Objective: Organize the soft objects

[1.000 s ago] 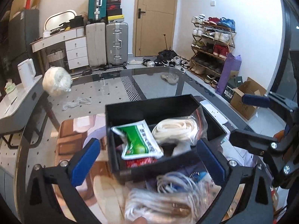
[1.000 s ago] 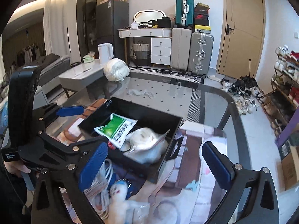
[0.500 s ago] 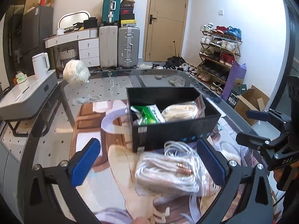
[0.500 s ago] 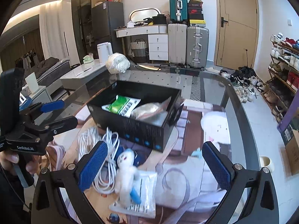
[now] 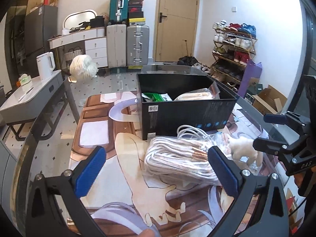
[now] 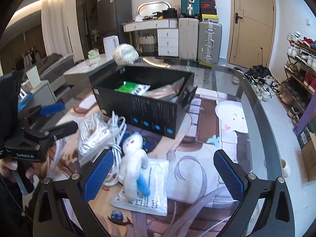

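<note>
A black open box [image 5: 187, 112] [image 6: 146, 110] stands on the glass table and holds a green-and-white packet [image 5: 158, 97] [image 6: 131, 88] and a bagged white cord bundle [image 5: 197, 95]. In front of the box lie a bagged bundle of white rope [image 5: 177, 158] [image 6: 92, 136], a loose white cable [image 6: 117, 130], a white plush doll with a blue limb [image 6: 133, 162] [image 5: 244, 150], and a flat white packet [image 6: 146, 195] under the doll. My left gripper [image 5: 156, 169] is open, just short of the rope bag. My right gripper [image 6: 164, 169] is open above the doll and packet.
A printed mat [image 5: 118, 158] covers the table's near part. A white wrapped bundle [image 5: 83, 67] sits at the table's far edge. Suitcases [image 5: 126, 43], a dresser, a shoe rack [image 5: 233, 51] and a cardboard box [image 5: 268, 98] stand around the room.
Both grippers have pulled back from over the box toward the near side of the table. The rope bag, doll and packet now lie ahead of them. Both stay open.
</note>
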A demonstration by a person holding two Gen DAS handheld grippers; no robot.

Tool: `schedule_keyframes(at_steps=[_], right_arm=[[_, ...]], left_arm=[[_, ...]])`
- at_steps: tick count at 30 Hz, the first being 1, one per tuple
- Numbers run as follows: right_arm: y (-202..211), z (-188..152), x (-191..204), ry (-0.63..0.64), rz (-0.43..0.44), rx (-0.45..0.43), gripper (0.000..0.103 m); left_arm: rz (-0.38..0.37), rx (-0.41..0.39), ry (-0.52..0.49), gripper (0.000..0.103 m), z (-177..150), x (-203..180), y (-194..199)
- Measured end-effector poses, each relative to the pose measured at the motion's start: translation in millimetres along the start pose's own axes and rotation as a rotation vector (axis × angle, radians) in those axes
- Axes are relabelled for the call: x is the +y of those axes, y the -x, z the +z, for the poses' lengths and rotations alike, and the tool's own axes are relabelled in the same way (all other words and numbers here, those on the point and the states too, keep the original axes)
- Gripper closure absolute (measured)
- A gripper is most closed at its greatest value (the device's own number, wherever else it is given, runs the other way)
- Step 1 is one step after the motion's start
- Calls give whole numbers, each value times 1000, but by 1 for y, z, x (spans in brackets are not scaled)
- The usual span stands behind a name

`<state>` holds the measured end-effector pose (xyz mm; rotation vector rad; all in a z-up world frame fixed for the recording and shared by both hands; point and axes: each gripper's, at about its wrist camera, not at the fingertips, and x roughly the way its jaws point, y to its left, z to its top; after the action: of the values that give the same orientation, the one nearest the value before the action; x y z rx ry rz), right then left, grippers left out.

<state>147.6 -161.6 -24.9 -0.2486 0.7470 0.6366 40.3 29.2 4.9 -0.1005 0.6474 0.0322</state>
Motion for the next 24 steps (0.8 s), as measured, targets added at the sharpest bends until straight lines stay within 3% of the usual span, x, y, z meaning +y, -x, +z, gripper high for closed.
schedule_keyframes(at_steps=[24], right_arm=[[-20,-16,-4,-57,31,81,1]], left_arm=[[-63,-16,46,0,-11,10,-3]])
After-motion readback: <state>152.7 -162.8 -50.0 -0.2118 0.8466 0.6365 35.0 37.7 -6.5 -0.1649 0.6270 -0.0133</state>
